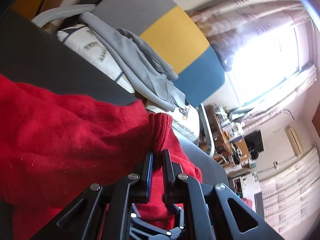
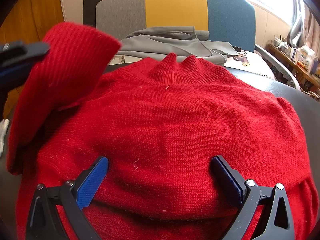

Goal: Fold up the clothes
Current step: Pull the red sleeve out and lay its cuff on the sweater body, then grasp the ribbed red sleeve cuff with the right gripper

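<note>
The red sweater (image 2: 170,120) lies spread on the dark tabletop (image 2: 300,92), collar (image 2: 176,68) pointing away toward the striped chair (image 2: 176,6), where a pile of grey clothes (image 2: 172,42) sits just behind it. The left gripper (image 1: 158,160) has its jaws pinched together on the ribbed cuff (image 1: 160,132) of the sleeve (image 2: 66,76), which it holds lifted and slanting over the sweater's left shoulder; the step in hand looks like folding that sleeve across the body. The right gripper (image 2: 160,172) has its jaws spread wide, both blue pads (image 2: 92,182) pressing into the lower body of the knit with nothing clamped between them, apparently pinning it down. The likeliest trouble is that the grip on the cuff is shallow, only an edge of rib showing beyond the fingertips, so the soft wool may slide out as the sleeve swings across. A second risk is that the pull drags the whole sweater sideways or bunches the shoulder if the right gripper's downward hold is too light. The sleeve could also land twisted, since the knit is loose and stretchy. Much is hidden: the hem and the lower part of the sweater are cut off beneath the right gripper, the right sleeve shows only as gathered cloth at the frame edge, and the underside of the lifted sleeve cannot be seen. In the right wrist view the left gripper is blurred, and the left wrist view is steeply tilted with the window glare washing out the room.
</note>
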